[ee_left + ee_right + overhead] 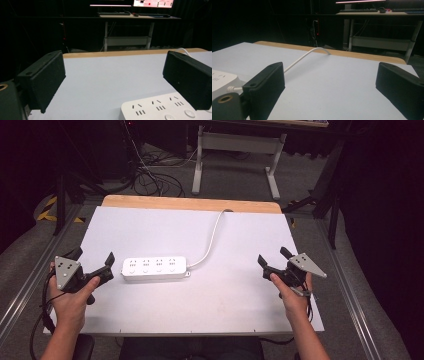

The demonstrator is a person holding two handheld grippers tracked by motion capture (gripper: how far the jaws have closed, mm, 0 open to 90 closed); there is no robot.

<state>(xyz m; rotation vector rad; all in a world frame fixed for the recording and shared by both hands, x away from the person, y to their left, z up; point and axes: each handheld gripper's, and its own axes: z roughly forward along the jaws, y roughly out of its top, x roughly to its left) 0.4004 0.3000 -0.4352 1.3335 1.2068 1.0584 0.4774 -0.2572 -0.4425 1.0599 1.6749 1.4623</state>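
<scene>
Since the power strip (155, 268) is laid lengthwise across the counter (150, 310), its left end is found just beside the spread, empty left claw (92, 262), while the equally spread right claw (272, 257) is held well apart from its corded end.

The power strip (160, 110) runs off the bottom edge, and its white cord (212, 237) drops behind the surface (150, 305).

White matte table top (150, 230), with a bare light-wood strip (190, 203) along its far edge. White rectangular power strip (155, 268) lies flat left of centre, four socket groups facing up. Its white round cable (212, 237) runs from the right end and curves up over the far edge. Beyond the table: white metal-legged desk (235, 150), black cables (150, 177) on grey floor. Lit monitor (152, 3), probably, on that desk.
</scene>
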